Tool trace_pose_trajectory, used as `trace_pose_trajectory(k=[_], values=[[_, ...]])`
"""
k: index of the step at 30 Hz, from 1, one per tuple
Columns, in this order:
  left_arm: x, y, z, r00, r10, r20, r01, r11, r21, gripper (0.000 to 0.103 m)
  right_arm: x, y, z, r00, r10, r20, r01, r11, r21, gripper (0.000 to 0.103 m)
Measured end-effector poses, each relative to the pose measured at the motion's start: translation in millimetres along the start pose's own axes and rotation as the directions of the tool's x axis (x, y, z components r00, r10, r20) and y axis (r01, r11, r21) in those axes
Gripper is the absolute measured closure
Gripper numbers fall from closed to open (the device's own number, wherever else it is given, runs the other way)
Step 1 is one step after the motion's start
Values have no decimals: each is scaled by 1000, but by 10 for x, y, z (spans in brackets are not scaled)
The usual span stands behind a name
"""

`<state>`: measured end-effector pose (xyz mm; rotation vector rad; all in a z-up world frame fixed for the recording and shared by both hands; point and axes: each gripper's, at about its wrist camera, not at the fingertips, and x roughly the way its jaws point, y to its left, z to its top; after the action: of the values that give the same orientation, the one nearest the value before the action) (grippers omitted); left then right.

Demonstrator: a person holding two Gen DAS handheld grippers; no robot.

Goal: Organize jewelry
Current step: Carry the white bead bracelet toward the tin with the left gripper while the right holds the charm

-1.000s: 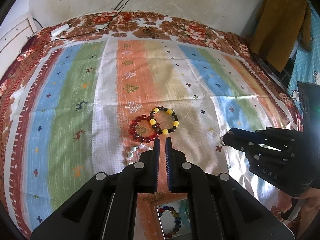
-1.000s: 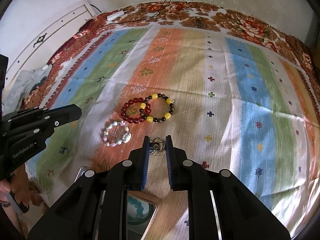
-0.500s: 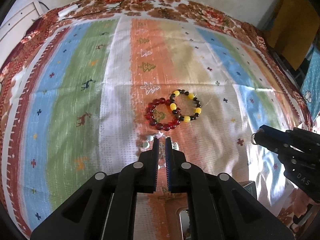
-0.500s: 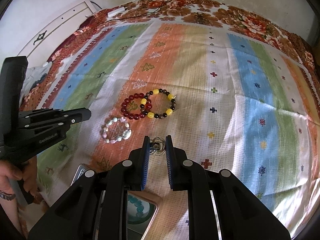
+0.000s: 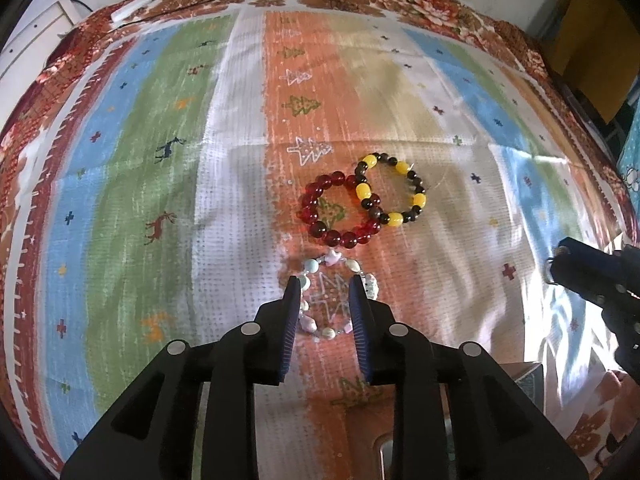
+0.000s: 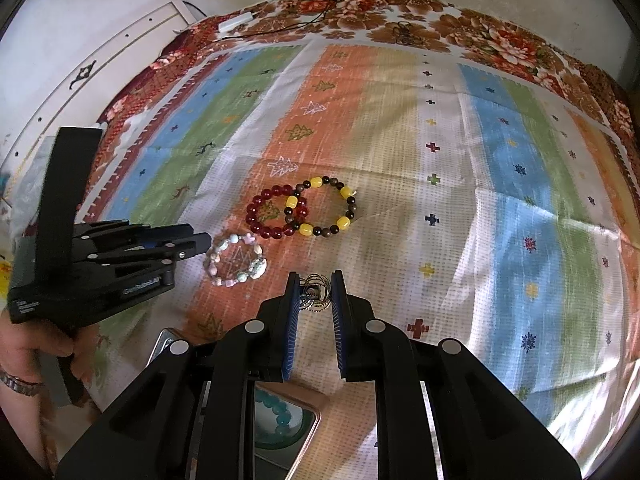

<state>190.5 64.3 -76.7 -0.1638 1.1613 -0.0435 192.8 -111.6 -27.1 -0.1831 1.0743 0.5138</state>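
Note:
A pale pastel bead bracelet [image 5: 334, 268] lies on the striped cloth, also in the right wrist view [image 6: 236, 260]. My left gripper [image 5: 325, 286] is open, its fingers straddling that bracelet just above it. A red bead bracelet [image 5: 338, 210] and a black-and-yellow bead bracelet [image 5: 390, 188] overlap beyond it. My right gripper [image 6: 316, 286] is shut on a bunch of thin metal rings [image 6: 316, 294] and holds them just over the cloth.
A jewelry box [image 6: 288, 416] holding a teal bead bracelet sits under my right gripper at the near edge. The striped cloth [image 6: 500, 200] covers the whole surface. A cable and white adapter [image 6: 236, 24] lie at the far edge.
My left gripper has moved forward and to the left over the pastel bracelet and has opened. My right gripper has stayed shut on the rings, barely moving.

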Motion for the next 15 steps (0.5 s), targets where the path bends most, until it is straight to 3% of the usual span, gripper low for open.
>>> trace_pose_trajectory(k=[15], values=[[289,26,10,996,52,-76,-51,998,20,74,30,39,14,1000,3,-9,-3,1000,-22,87]])
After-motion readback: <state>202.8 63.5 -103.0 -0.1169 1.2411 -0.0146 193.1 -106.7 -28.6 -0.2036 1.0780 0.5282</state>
